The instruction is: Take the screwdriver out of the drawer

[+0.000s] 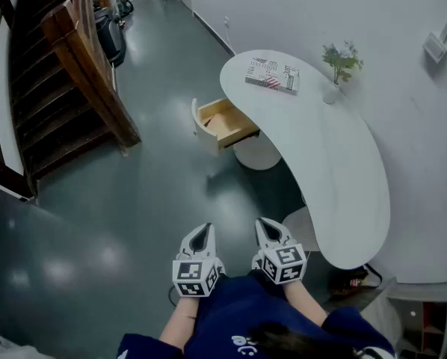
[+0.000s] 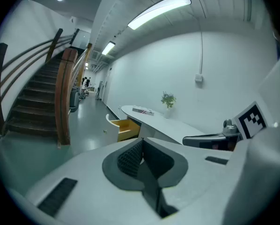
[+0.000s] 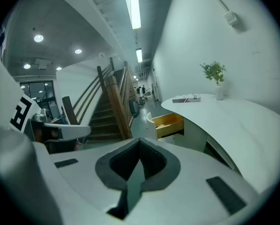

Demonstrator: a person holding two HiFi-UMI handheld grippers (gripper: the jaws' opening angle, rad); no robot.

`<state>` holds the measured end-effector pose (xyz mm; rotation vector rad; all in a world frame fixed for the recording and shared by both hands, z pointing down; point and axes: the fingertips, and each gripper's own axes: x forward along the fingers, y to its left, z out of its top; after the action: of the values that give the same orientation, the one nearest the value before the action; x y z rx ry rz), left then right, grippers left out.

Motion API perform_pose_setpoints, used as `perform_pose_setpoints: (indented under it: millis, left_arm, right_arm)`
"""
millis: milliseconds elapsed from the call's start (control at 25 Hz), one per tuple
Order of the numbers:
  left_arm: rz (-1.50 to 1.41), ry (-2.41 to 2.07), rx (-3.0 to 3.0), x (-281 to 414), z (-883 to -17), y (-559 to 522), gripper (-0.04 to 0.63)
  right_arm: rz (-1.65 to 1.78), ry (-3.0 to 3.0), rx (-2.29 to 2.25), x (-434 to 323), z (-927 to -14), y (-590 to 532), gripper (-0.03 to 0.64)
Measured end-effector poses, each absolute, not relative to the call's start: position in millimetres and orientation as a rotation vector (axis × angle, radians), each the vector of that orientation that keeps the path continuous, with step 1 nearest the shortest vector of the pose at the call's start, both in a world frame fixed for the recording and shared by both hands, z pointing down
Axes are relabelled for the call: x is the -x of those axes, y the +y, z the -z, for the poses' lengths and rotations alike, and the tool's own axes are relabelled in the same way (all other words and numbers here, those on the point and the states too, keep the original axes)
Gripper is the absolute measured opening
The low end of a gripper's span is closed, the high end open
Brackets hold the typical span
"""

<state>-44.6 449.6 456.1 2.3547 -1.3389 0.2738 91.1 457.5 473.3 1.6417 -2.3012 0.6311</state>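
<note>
A drawer [image 1: 225, 123] with a white front and a yellow wooden inside stands pulled out from the far end of a curved white desk [image 1: 335, 178]. The drawer [image 2: 121, 128] also shows far ahead in the left gripper view, and the drawer [image 3: 167, 124] in the right gripper view. No screwdriver shows in any view. My left gripper [image 1: 200, 238] and right gripper [image 1: 270, 232] are held side by side close to my body, well short of the drawer. Both are shut, tips touching, with nothing between the jaws.
A book [image 1: 272, 75] and a small potted plant [image 1: 338, 67] sit on the desk's far end. A wooden staircase [image 1: 55, 73] rises at the left. Dark green floor [image 1: 164, 200] lies between me and the drawer. A round white desk base [image 1: 257, 152] stands behind the drawer.
</note>
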Motion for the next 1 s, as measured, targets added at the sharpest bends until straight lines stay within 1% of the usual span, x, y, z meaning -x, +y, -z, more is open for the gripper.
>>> perform_pose_setpoints:
  millis: [440,720,1000]
  left_arm:
    - [-0.26,-1.322,-2.374,90,-460,441,0.005]
    - [-0.257,-1.311,-2.367,89,-468,432,0.005]
    - [-0.271,-1.383,-2.315,87,-476,392,0.005]
  right_arm:
    - [-0.619,-2.246,-1.774,-61,-470,455,0.008]
    - [-0.665,-2.234,-1.781,-61,-480,446,0.008]
    - [-0.662,-2.289,-1.678,-63,-491,398,0.008]
